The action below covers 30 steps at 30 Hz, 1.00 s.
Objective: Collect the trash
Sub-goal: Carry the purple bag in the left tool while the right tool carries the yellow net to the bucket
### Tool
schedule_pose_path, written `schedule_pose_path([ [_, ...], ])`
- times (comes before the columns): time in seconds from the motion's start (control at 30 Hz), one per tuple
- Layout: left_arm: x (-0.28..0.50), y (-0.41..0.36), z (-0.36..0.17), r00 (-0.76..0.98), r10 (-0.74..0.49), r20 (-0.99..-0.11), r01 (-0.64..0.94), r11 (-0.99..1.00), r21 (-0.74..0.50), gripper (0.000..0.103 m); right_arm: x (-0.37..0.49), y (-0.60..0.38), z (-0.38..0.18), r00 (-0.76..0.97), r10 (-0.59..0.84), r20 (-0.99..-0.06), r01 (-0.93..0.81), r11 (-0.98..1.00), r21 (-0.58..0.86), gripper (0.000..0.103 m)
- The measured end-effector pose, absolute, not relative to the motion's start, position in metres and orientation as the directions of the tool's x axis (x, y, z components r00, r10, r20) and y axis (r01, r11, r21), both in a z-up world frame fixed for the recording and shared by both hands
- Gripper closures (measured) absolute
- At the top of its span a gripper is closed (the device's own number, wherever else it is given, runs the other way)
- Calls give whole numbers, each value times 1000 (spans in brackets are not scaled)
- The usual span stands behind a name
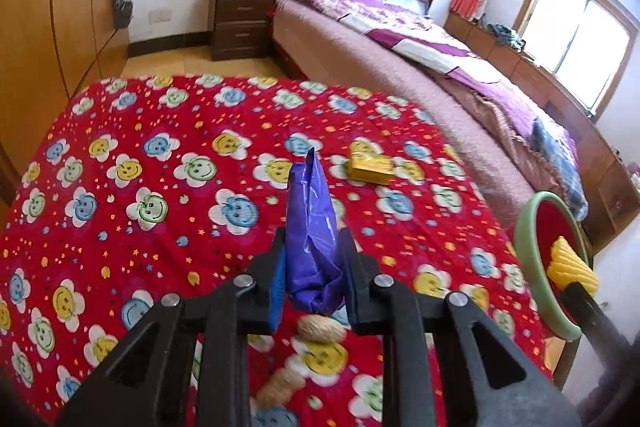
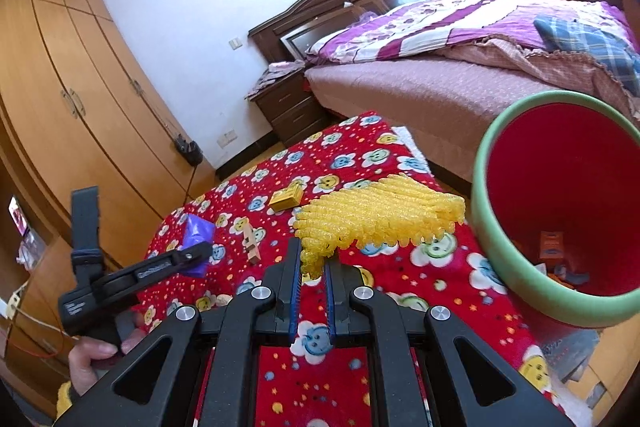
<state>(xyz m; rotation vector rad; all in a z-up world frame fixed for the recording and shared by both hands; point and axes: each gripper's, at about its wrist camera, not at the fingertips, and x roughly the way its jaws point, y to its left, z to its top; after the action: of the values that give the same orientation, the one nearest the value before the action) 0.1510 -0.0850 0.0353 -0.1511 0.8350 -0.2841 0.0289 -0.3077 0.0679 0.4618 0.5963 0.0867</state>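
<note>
purple wrapper (image 1: 311, 227) pinched in your left gripper (image 1: 313, 247)
your right gripper (image 2: 313, 267) clamps yellow foam netting (image 2: 376, 217) beside the green-rimmed bin (image 2: 496, 259).

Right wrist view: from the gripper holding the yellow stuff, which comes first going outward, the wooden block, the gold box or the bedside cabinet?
1. Wooden block, left of the right gripper, on the red cloth.
2. Gold box, farther up the cloth.
3. Bedside cabinet, beyond the cloth, beside the bed.
</note>
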Motion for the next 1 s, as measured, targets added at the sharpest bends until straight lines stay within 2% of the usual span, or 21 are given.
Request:
schedule_pose_path([
  [0.53,97,-156,82,588,-480,-651,403,872,-279,79,-42,-363,90,897,64,-438,155,881,447,93],
  [1.0,78,-252,84,485,-560,-672,587,778,-225,79,-74,-432,71,882,-86,-462,338,801,495,92],
])
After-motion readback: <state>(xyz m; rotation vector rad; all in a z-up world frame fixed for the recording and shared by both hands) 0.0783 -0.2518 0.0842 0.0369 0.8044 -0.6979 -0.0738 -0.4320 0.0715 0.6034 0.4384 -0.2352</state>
